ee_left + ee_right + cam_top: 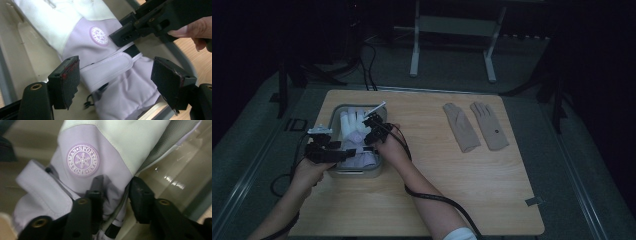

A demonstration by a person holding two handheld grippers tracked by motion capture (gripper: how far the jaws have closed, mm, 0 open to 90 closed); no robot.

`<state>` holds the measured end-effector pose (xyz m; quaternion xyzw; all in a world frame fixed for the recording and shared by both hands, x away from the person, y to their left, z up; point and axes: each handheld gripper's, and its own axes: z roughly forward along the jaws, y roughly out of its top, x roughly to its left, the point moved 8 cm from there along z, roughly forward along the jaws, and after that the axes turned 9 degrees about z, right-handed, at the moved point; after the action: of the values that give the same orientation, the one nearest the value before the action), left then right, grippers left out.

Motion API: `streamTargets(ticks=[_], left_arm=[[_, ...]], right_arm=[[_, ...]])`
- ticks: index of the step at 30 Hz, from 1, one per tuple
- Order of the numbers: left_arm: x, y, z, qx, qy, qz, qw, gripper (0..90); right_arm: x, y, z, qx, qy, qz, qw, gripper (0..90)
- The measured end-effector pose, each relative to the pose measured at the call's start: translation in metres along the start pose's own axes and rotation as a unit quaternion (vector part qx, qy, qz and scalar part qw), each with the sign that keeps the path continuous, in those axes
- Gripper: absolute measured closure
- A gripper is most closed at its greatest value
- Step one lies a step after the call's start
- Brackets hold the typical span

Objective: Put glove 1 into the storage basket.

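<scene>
A lavender and white ski glove (357,137) (82,40) (110,142) with a round snowflake badge lies in a grey tray (343,107) at the table's left. My left gripper (343,154) (115,80) is open at the glove's cuff end. Its jaws stand wide on either side of the wrist strap, without touching it. My right gripper (369,125) (116,192) comes in from the tray's right side, just below the badge. It is open, its jaws parted with the glove's lavender edge between them. In the left gripper view the right gripper (130,35) sits on the strap.
Two beige knit gloves (462,127) (489,125) lie flat side by side on the right half of the wooden table (437,170). A small tape scrap (533,201) sits near the front right corner. Cables trail from both grippers. A metal stand's legs (414,45) are behind the table.
</scene>
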<state>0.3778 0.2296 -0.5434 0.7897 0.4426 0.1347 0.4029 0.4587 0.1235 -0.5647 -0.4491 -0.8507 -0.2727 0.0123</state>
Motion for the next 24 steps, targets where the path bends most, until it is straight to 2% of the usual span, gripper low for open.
streamTargets(ticks=[1,3,5,6,8,9,10,11,14,16,20,24], left_arm=[[-0.001,0.0,0.0,-0.001,0.0,0.001,1.0,21.9],[-0.002,0.001,0.0,-0.007,0.005,0.002,1.0,20.2],[-0.004,0.003,0.001,-0.016,0.007,0.006,0.9998,19.1],[-0.006,0.004,0.001,-0.02,0.008,0.005,0.9998,18.5],[-0.008,0.005,0.001,-0.024,0.006,0.004,0.9997,18.5],[-0.012,0.007,0.001,-0.031,0.008,0.007,0.9995,18.5],[-0.016,0.008,0.002,-0.032,0.008,0.011,0.9994,17.4],[-0.019,0.009,0.002,-0.033,0.004,0.015,0.9993,17.4],[-0.027,0.013,0.005,-0.038,0.004,0.023,0.999,17.2],[-0.034,0.017,0.007,-0.044,-0.003,0.027,0.9986,16.0],[-0.049,0.022,0.011,-0.047,-0.016,0.043,0.9978,16.0],[-0.068,0.028,0.017,-0.049,-0.032,0.057,0.9967,15.9]], right_arm=[[0.0,0.0,-0.004,-0.003,0.008,0.002,1.0,59.9],[0.002,0.003,-0.016,-0.018,0.01,-0.012,0.9997,56.7],[0.005,0.007,-0.028,-0.036,0.031,-0.014,0.9988,49.6],[0.006,0.008,-0.034,-0.047,0.037,-0.017,0.9981,49.1],[0.005,0.009,-0.04,-0.054,0.038,-0.024,0.9975,46.0],[0.004,0.01,-0.045,-0.064,0.035,-0.032,0.9968,43.0],[0.002,0.01,-0.053,-0.073,0.036,-0.05,0.9954,42.0],[0.0,0.009,-0.058,-0.079,0.034,-0.055,0.9948,40.5],[-0.01,0.005,-0.07,-0.078,0.02,-0.048,0.9955,34.4],[-0.015,0.002,-0.077,-0.084,0.022,-0.044,0.9952,30.3],[-0.026,-0.008,-0.085,-0.076,0.022,-0.044,0.9959,17.3],[-0.037,-0.018,-0.093,-0.082,0.025,-0.051,0.995,14.8]])
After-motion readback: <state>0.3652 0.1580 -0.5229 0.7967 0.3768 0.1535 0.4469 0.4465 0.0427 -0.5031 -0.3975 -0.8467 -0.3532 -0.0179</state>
